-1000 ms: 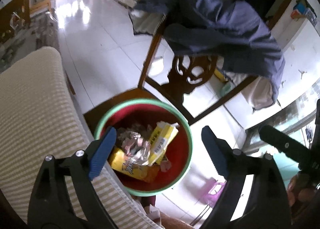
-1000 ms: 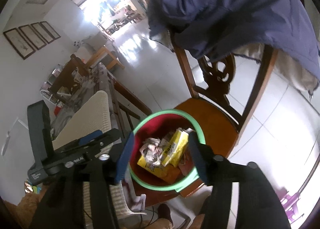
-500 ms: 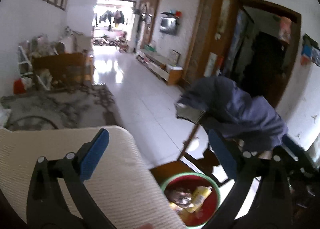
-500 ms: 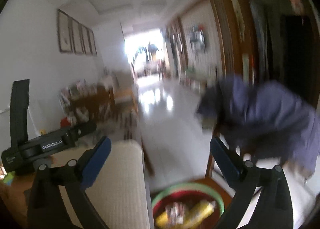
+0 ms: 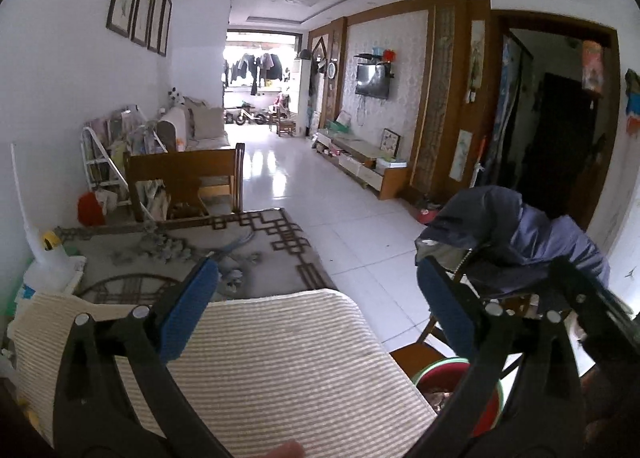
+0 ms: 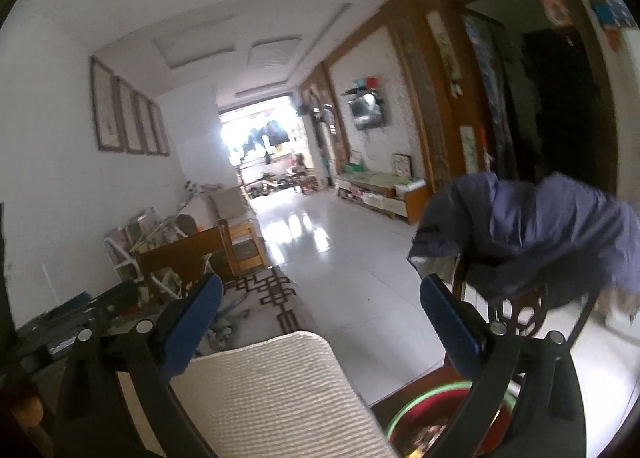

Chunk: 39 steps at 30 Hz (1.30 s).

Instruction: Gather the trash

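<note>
A red basin with a green rim (image 5: 436,369) peeks in at the bottom right of the left wrist view, with crumpled wrappers (image 5: 440,394) inside. My left gripper (image 5: 318,278) points out over the room, well above the basin, open with nothing between its blue pads. The right wrist view shows the same basin (image 6: 416,402) low at the bottom, partly hidden by the right finger. My right gripper (image 6: 320,290) is open and holds nothing. The basin sits on a wooden chair seat (image 6: 404,390).
A striped beige cushion (image 5: 272,358) fills the foreground below both grippers. A blue jacket (image 5: 520,242) hangs over the wooden chair back at right. A table with a patterned cloth (image 5: 160,250) lies left, and beyond it runs white tiled floor (image 5: 320,217).
Both views have swung up from looking down into the basin to looking along the room; the basin slid to the bottom edge. Both pairs of jaws spread wider, the right most.
</note>
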Motion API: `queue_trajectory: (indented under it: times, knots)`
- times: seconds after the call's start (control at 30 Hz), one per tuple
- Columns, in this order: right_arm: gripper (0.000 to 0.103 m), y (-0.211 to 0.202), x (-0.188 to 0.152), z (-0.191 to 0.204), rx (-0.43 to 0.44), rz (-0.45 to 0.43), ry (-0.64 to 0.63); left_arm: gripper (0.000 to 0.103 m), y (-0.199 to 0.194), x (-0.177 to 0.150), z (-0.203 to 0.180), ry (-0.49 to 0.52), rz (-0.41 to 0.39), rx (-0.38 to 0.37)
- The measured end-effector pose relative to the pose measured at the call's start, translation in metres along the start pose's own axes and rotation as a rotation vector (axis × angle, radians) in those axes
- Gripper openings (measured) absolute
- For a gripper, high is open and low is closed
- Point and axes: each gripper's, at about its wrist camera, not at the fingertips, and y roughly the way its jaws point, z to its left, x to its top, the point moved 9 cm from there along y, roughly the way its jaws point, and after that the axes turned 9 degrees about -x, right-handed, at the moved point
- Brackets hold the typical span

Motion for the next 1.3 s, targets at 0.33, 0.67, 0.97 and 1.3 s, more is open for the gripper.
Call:
queue_trajectory:
  times: [0.33, 0.67, 0.97, 1.3]
  knots:
    - [0.096, -0.015, -0.010, 0.018, -0.078, -0.003, 0.003, 0.098, -0.009, -0.011, 0.026, -0.011, 0.019, -0.002]
    - [0.096, -0.019, -0.017, 0.024, -0.106, -0.001, -0.013, 0.098, -0.013, -0.021, 0.027, 0.032, 0.027, 0.018]
    - [0.096, -0.022, -0.021, 0.024, -0.117, 0.000, -0.033, 0.098, -0.014, -0.022, 0.031, 0.012, 0.046, -0.014]
    - [0.096, -0.022, -0.024, 0.024, -0.118, 0.004, -0.039, 0.098, -0.012, -0.028, 0.037, -0.008, 0.073, -0.007]
